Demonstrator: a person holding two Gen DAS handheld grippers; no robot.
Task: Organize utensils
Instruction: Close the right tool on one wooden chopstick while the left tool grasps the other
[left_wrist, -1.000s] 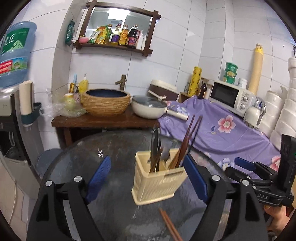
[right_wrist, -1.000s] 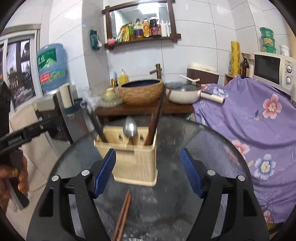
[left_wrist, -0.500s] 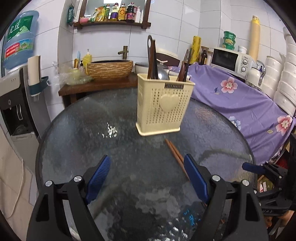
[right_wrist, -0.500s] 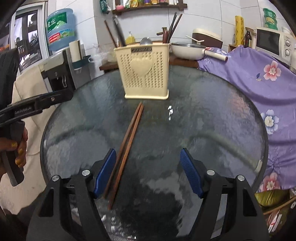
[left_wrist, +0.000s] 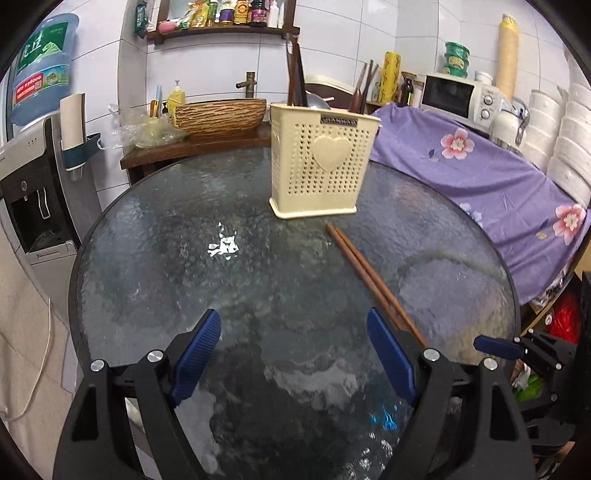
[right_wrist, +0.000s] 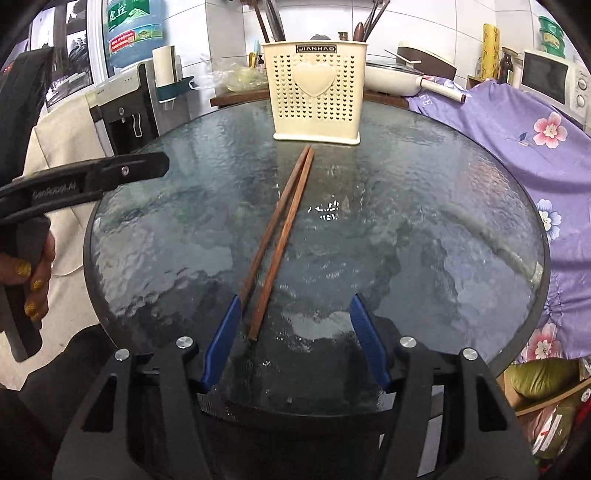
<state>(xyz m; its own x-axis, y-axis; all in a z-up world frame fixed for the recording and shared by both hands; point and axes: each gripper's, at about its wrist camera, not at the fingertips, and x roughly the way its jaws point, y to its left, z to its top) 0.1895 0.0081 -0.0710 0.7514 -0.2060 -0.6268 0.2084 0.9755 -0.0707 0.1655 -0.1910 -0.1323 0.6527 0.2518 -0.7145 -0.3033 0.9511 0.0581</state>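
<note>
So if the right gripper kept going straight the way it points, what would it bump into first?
Probably the near ends of the two brown wooden chopsticks lying on the round glass table, just ahead of the right gripper, whose jaws are closing with nothing gripped yet. Depth is hard to judge.

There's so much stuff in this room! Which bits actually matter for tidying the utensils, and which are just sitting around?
Matter: chopsticks lying on the glass table; cream utensil holder; right gripper, jaws closing around the chopsticks' near ends; left gripper.

Sitting around: microwave, water bottle, pan, purple cloth.
</note>
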